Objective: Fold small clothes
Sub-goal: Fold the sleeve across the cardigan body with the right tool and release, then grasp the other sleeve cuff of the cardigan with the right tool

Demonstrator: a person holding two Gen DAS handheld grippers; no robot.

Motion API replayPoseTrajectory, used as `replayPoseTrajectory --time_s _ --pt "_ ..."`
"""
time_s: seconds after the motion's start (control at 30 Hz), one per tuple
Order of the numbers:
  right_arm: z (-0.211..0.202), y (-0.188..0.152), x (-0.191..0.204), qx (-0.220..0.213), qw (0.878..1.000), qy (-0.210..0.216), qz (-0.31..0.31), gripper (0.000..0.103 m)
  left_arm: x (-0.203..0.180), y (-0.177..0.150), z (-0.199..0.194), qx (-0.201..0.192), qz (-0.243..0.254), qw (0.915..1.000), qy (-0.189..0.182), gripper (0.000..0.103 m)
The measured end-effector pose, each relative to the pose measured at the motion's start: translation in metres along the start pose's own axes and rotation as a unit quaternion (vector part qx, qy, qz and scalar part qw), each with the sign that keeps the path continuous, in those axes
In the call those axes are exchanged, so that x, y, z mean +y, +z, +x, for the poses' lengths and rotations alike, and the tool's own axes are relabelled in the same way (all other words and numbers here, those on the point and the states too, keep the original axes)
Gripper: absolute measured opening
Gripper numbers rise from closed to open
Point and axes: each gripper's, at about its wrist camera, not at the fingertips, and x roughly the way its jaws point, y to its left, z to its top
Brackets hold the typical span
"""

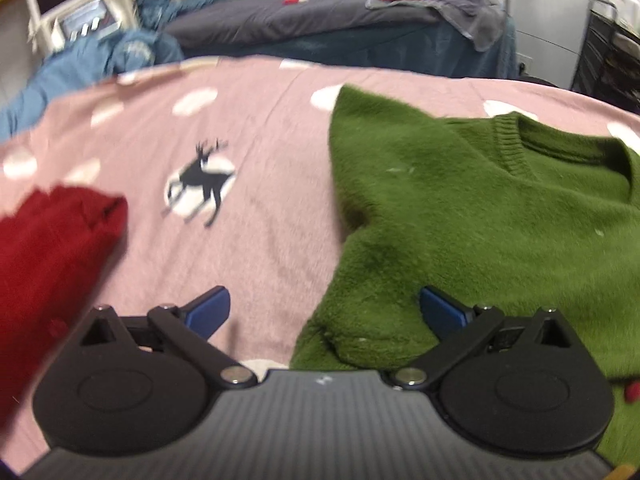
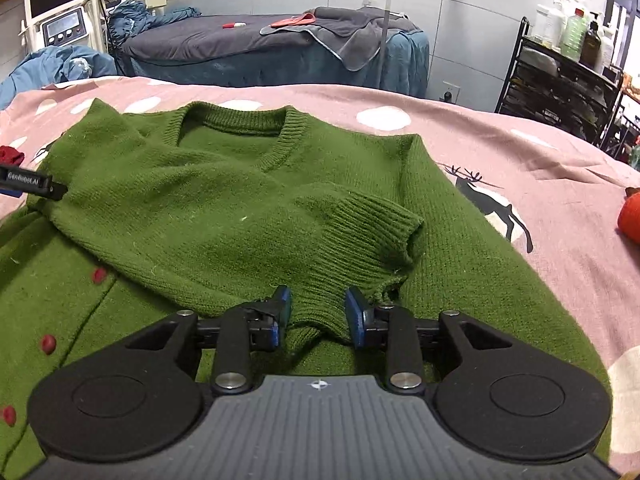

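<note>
While the green sweater [image 2: 224, 200] lies spread on the pink bedspread [image 1: 260, 240], one sleeve is already folded across its chest, with the ribbed cuff [image 2: 372, 236] lying just ahead of the right tool [image 2: 318, 312]. That tool's jaws stand partly apart with a fold of green knit between them, and the pads do not visibly pinch it, so I read it as released. The left tool [image 1: 324, 308] is wide open over the sweater's edge, gripping nothing. Judging by this, the fold is at an early stage: the other sleeve and the body fold remain. A dark red garment [image 1: 52, 264] waits to the left of the left tool, apparently unfolded.
</note>
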Motion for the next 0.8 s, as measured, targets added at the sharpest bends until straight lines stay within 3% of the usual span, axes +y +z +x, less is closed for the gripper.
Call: replayPoseTrajectory --time_s 0.13,0.2,0.33,0.57,0.63,0.8 --pt "-0.024 -0.004 0.002 -0.025 0.999 0.012 0.022 0.062 0.002 -0.005 -0.034 -0.033 0.032 0.9988 0.016 0.103" --pt "-0.043 -0.009 -0.001 -0.057 0.997 0.023 0.041 0.071 0.007 -0.011 -0.054 -0.042 0.033 0.9986 0.007 0.103" --pt "-0.085 -0.024 -0.002 -0.08 0.995 0.03 0.048 0.072 0.005 -0.03 -0.098 -0.062 0.04 0.9968 -0.031 0.103" --pt "-0.155 -0.06 -0.013 -0.047 0.999 0.017 0.019 0.072 -0.03 -0.062 -0.143 -0.049 0.069 0.9909 -0.105 0.103" --pt "-0.173 -0.07 -0.016 -0.035 0.999 0.011 -0.008 0.072 -0.045 -0.069 -0.151 -0.048 0.083 0.9892 -0.111 0.103" --pt "-0.2 -0.093 0.003 0.026 0.996 0.053 -0.074 0.072 -0.095 -0.087 -0.168 -0.05 0.138 0.9799 -0.135 0.103"
